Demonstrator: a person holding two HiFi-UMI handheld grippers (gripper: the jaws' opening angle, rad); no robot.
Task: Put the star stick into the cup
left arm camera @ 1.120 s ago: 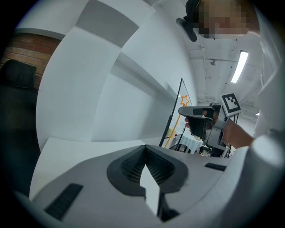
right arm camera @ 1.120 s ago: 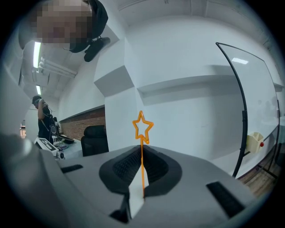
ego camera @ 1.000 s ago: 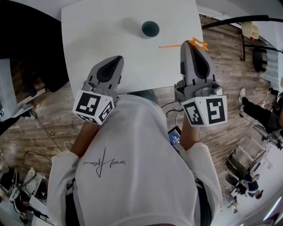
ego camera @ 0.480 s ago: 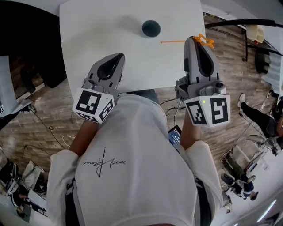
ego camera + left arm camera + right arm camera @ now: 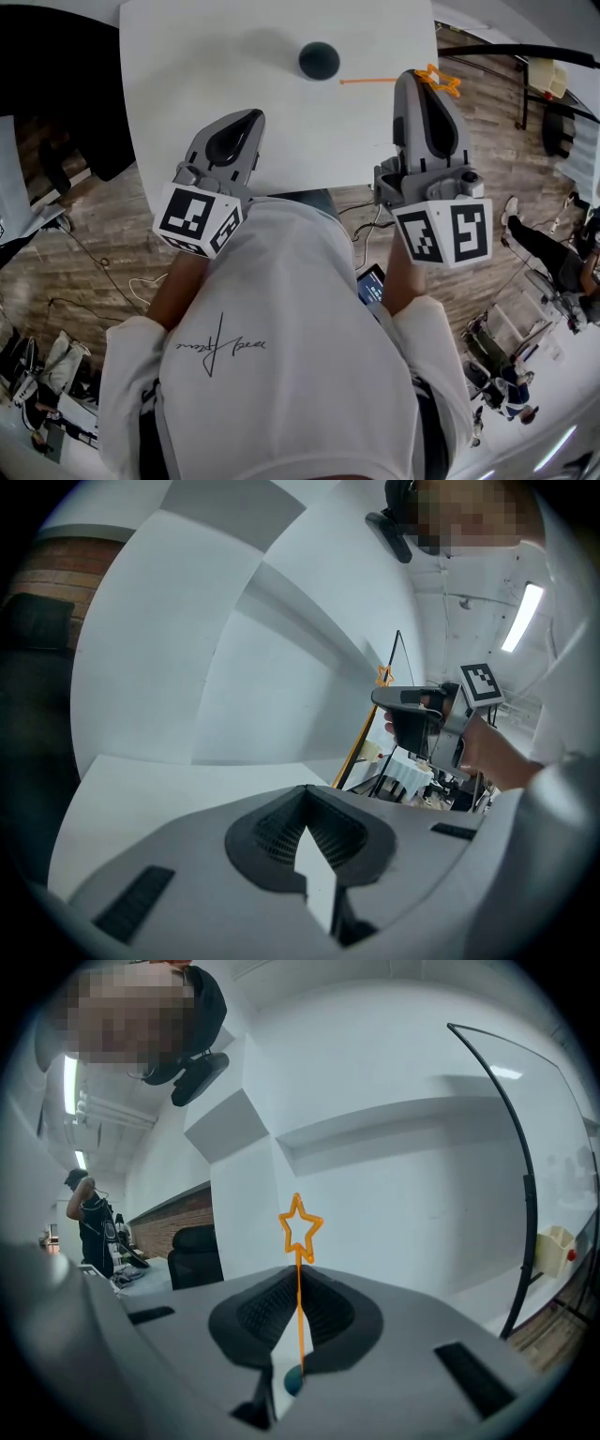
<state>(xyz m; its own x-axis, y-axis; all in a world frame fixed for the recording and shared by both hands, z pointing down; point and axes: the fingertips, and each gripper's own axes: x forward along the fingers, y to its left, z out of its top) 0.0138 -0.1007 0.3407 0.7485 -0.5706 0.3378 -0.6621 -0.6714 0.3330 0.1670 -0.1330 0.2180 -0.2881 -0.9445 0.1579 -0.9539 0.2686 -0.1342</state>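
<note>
Right gripper view: the right gripper (image 5: 298, 1279) has its fingers pinched on the orange star stick (image 5: 299, 1256), star poking out past the tips. In the head view the stick's free end points at the dark cup (image 5: 319, 60) on the white worktop (image 5: 206, 56), close but not in it. The left gripper (image 5: 249, 120) has its fingers closed on nothing.

One cup (image 5: 319, 60), one star stick (image 5: 367, 82)

Lighting is bright, white and even. A ceiling strip lamp (image 5: 522, 617) glares at the right of the left gripper view. The cup (image 5: 319, 60) casts a faint, soft shadow leftward on the table (image 5: 216, 56). Both gripper views show strong fisheye bending and dark vignetted corners.
</note>
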